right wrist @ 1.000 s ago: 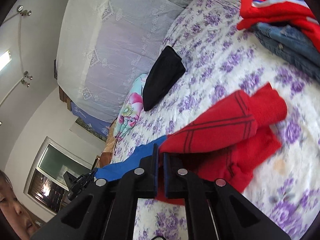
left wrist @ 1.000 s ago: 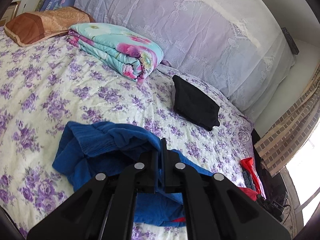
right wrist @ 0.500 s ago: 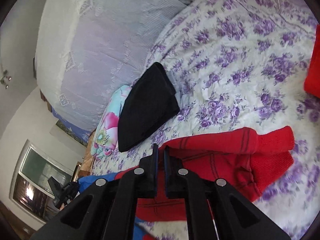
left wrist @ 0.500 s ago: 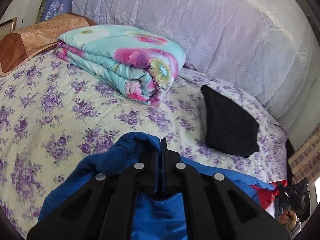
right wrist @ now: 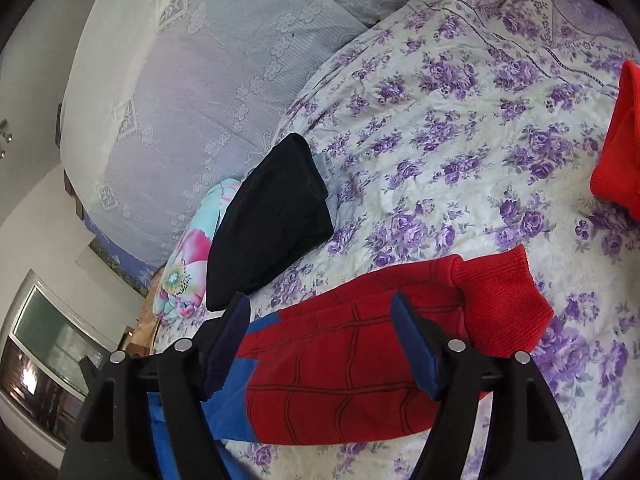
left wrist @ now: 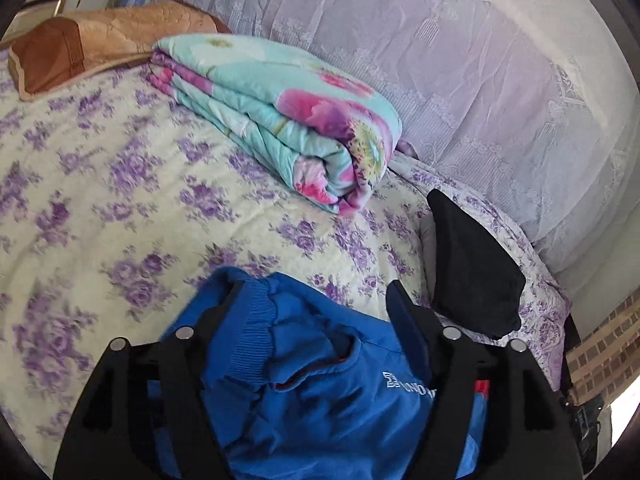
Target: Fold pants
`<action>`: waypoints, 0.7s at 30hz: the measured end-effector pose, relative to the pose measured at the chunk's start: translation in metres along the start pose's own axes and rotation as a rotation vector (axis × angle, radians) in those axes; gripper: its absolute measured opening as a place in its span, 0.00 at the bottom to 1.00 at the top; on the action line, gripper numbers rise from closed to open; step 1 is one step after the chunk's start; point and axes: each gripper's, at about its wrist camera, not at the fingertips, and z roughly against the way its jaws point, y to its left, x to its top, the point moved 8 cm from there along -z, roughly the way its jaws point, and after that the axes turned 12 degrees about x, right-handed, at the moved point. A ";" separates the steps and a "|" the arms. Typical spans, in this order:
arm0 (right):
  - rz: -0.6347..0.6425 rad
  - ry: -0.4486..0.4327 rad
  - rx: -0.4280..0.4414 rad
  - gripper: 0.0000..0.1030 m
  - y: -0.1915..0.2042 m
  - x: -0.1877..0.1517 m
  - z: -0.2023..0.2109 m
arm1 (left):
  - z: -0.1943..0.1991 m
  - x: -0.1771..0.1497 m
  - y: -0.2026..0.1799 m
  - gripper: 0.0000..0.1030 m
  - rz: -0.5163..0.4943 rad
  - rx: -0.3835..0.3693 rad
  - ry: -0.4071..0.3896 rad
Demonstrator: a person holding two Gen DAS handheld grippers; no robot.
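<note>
**Both claws spread wide over the folded pants on the bed**

Left claw (left wrist: pixel 316 300) low over the bed (left wrist: pixel 120 208), fingers (left wrist: pixel 404 312) far apart, straddling the blue waistband end of the pants (left wrist: pixel 312 384); no cloth pinched between them. Aimed toward the headboard side, where a folded floral quilt (left wrist: pixel 288 120) and a brown pillow (left wrist: pixel 92 40) lie.

Right claw (right wrist: pixel 320 312) likewise low and wide open, blue-padded fingers (right wrist: pixel 412 344) either side of the red leg end of the pants (right wrist: pixel 360 360), gripping nothing. Tilted view, bed sloping up to the right.

Pants flat on the floral sheet, folded, long axis across both claws: blue elastic waistband at the left claw, red ribbed cuffs (right wrist: pixel 500 304) at the right claw, pointing away to its right. Red panels crossed by thin black web-like lines; blue section just beside the right claw's left finger.

White lettering on the blue fabric near the left claw's right finger, partly hidden and upside down; not fully legible.

Folded black garment (left wrist: pixel 472 272) near the pants, between them and the lace-covered headboard (left wrist: pixel 440 60). Another red garment (right wrist: pixel 620 140) at the right edge of the right wrist view, well apart from the pants.
</note>
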 end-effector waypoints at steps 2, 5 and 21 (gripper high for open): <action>0.026 0.012 -0.001 0.76 0.007 -0.007 0.004 | 0.010 0.003 0.010 0.69 -0.037 0.052 -0.021; 0.051 0.041 -0.013 0.78 0.014 -0.021 0.009 | 0.007 0.003 0.033 0.70 -0.063 0.128 -0.004; 0.470 0.329 0.075 0.78 0.163 -0.115 -0.071 | 0.039 -0.001 0.071 0.69 0.039 -0.007 0.003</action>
